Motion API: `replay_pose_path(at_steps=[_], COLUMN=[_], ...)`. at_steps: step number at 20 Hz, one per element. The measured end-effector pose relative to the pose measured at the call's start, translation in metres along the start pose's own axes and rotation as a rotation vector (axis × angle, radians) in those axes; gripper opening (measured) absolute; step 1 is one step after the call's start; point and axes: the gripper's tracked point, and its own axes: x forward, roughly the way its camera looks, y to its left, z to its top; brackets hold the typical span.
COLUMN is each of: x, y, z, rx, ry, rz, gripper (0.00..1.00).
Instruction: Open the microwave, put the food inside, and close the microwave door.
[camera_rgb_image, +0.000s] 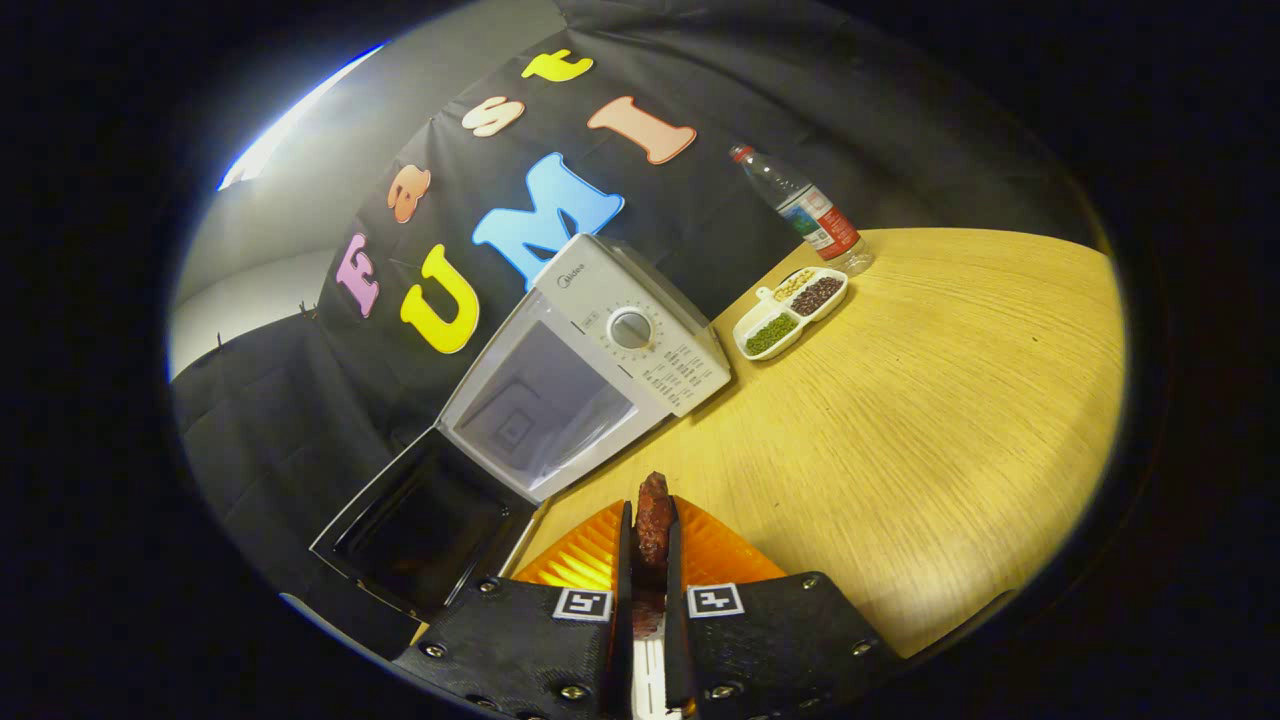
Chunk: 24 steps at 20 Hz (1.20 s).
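Gripping food (654, 520), gripper (650, 530) overlooks wooden table (900, 420).

A clear plastic bottle (806, 209) with a red cap stands at the far side of the wooden bench (930, 400), just beside a white divided dish (792, 311) holding dark and green beans.
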Motion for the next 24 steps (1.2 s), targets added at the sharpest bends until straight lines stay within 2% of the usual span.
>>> replay_pose_path(at_steps=[5, 11, 19, 24], x=[-0.016, 0.001, 0.104, 0.184], y=[0.033, 0.112, 0.188, 0.188], z=[0.020, 0.038, 0.041, 0.034], rx=[-0.147, -0.265, -0.457, -0.581], ry=[-0.057, -0.114, -0.199, -0.219], rz=[-0.018, 0.056, 0.060, -0.049], gripper=[0.13, 0.12, 0.13, 0.12])
